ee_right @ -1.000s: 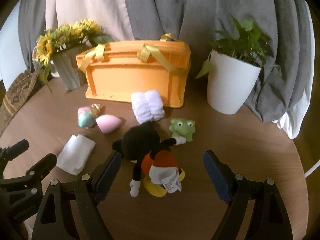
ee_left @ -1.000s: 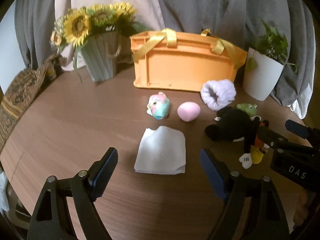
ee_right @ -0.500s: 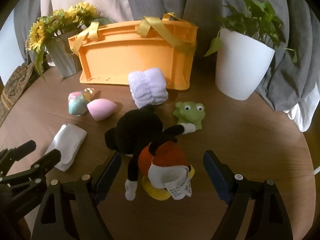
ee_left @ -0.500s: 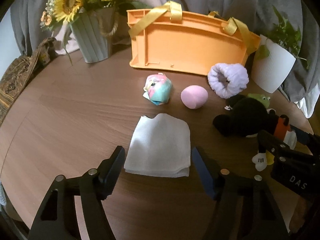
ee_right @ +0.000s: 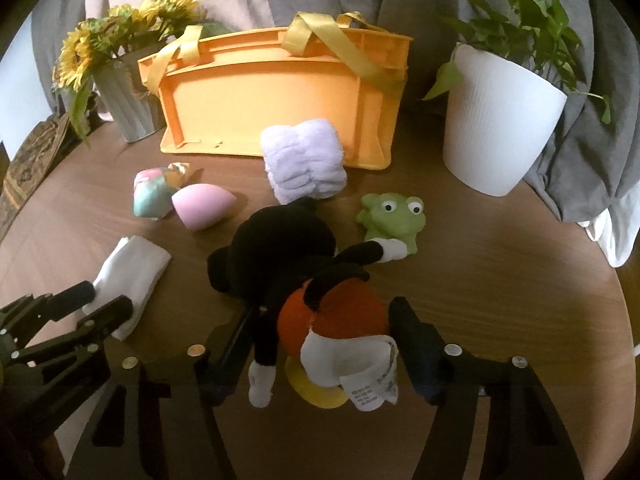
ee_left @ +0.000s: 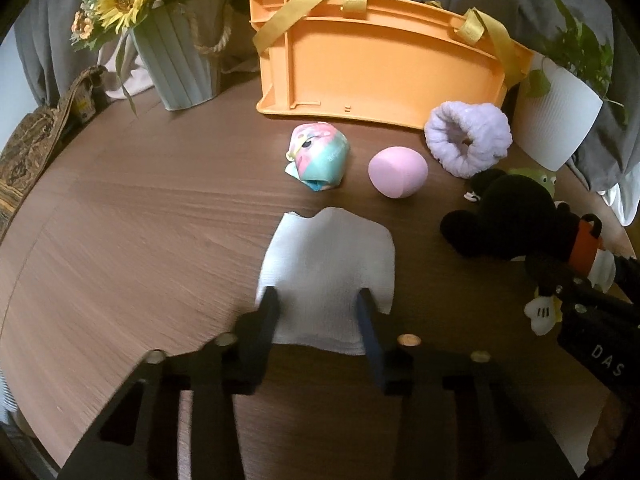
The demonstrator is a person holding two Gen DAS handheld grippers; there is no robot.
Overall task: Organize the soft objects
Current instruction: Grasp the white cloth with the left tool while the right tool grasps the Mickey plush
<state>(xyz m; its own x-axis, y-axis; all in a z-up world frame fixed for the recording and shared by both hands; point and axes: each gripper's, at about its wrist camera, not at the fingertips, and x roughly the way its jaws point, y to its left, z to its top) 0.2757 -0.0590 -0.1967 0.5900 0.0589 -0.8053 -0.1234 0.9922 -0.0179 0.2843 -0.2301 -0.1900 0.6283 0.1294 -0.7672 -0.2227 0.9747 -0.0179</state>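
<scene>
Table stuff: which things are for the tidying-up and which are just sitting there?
For tidying: white cloth, mouse plush, green frog, pink sponge, pastel toy, lilac scrunchie, orange basket.

Just there: sunflower vase, white plant pot.

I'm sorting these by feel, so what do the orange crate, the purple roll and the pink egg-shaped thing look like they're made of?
Orange crate: rigid moulded plastic, matte, with ribbed edges; its yellow handles look like satin ribbon. Purple roll: fluffy terry or fleece fabric, fuzzy ridged surface. Pink egg: smooth, matte, seamless, probably foam sponge, though silicone cannot be ruled out.
</scene>
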